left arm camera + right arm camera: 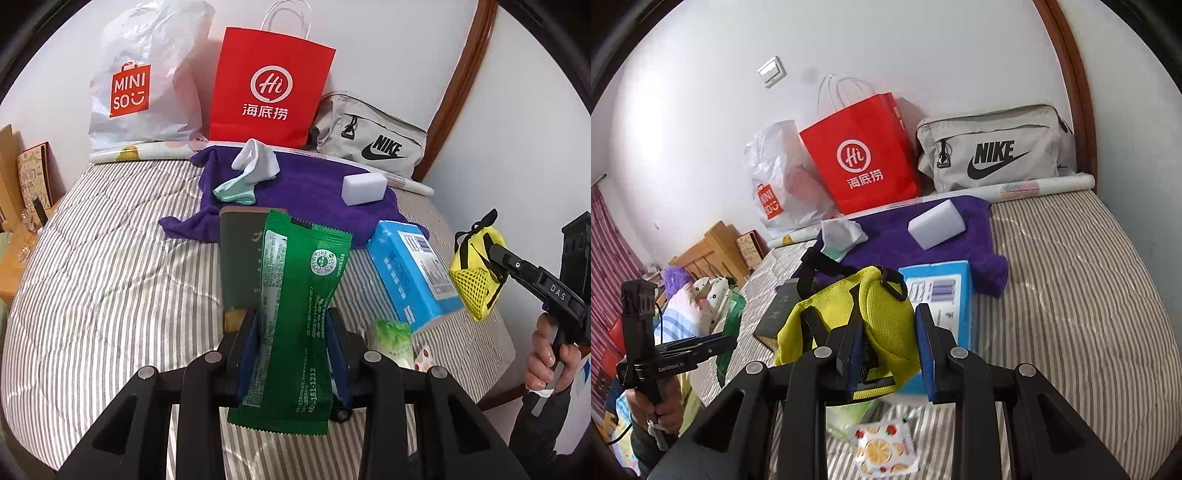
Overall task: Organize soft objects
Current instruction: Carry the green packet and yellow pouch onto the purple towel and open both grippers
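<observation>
Your left gripper [293,332] is pinching a green foil packet [295,317], its two blue pads pressed against the packet's sides; the packet stands upright between them, lifted above the striped bedspread [110,288], with its serrated lower edge hanging below the fingers. Your right gripper [888,350] is clamped on a yellow mesh pouch [857,317] with black straps. In its own view the pouch bulges up between the blue pads, though the right-hand pad looks to stand slightly off the fabric, so how firm that grip is I cannot tell. From the left wrist view the pouch [476,273] hangs in the air off to the right, clear of the bed.

Just behind the green packet lies a dark green booklet [240,258] flat on the bedspread. To its right a blue tissue pack [410,273] sits tilted, and near it a small cabbage-print item [393,338]. A fruit-print sachet [886,450] lies on the stripes below your right gripper.

Further back, a purple towel [310,199] is spread out, carrying a white sponge block [364,188] and a white-and-mint sock [247,173]. Against the wall stand a Miniso plastic bag [147,81], a red paper bag [269,85] and a grey Nike pouch [369,136].
</observation>
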A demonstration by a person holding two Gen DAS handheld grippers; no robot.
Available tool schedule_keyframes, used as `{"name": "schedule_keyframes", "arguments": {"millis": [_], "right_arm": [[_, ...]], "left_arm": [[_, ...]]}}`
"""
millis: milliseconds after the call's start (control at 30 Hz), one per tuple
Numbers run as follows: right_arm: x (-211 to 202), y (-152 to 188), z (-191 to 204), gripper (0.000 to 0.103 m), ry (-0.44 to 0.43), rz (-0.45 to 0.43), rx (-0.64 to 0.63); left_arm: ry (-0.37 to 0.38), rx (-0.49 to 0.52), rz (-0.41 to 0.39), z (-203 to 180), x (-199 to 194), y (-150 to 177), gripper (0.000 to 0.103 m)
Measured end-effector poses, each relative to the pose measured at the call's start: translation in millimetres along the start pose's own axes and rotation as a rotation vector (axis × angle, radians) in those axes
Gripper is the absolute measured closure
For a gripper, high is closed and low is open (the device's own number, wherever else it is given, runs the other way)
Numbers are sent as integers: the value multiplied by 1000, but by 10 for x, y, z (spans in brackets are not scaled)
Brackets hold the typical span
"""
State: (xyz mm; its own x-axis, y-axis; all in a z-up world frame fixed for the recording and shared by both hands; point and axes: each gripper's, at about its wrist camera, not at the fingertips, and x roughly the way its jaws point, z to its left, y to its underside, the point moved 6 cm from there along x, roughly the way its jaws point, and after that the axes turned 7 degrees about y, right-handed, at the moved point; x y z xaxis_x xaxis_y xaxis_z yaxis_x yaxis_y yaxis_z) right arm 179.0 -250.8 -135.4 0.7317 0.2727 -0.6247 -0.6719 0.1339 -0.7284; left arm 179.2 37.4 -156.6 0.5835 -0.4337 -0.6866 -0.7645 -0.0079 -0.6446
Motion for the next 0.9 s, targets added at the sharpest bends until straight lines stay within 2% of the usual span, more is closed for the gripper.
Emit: {"name": "schedule_keyframes", "arguments": {"millis": [533, 667, 900], "right_arm": [[713, -661, -77, 76, 54, 29, 3], [917, -763, -109, 76, 75, 49, 3], [1340, -886, -250, 76, 96, 102, 17]], "left_arm": [[29, -6, 51, 128, 562, -778, 69], [44, -12, 81, 181, 757, -948, 69], [34, -22, 85, 290, 1005, -1217, 69]]}}
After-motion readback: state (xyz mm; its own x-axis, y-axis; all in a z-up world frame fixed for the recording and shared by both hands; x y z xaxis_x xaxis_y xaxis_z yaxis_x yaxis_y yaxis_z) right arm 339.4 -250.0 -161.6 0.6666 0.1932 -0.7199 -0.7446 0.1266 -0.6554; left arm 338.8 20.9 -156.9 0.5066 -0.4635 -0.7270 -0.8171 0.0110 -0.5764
